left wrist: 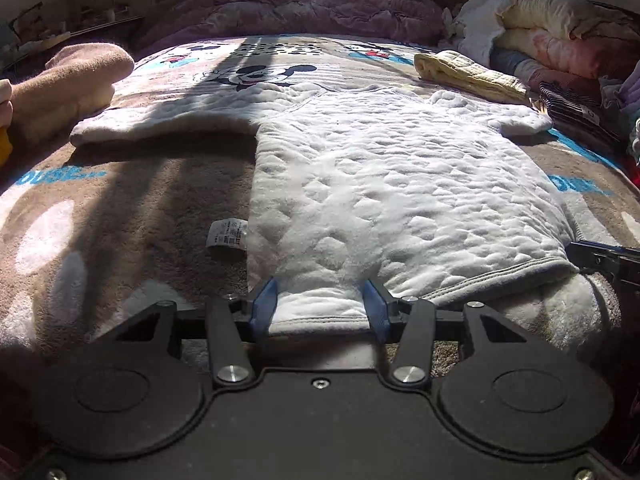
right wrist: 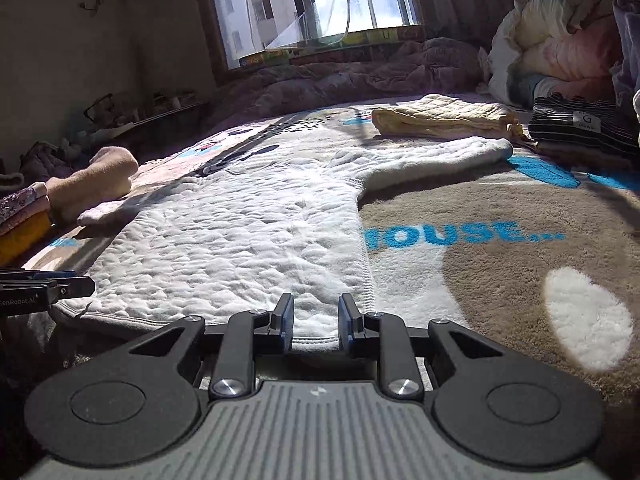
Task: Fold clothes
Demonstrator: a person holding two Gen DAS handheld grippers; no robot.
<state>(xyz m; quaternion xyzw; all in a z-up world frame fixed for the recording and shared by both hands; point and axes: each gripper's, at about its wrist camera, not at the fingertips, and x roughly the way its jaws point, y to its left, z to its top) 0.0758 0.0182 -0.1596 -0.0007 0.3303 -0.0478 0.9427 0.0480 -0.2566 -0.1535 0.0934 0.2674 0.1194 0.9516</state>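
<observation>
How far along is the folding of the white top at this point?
Barely started. Done: the white top lies spread flat on the blanket, both sleeves out; a yellow cloth and a striped garment sit folded beyond it. In hand: the left gripper and right gripper each straddle the near hem, jaws apart, not yet pinching. Left: every fold.
</observation>
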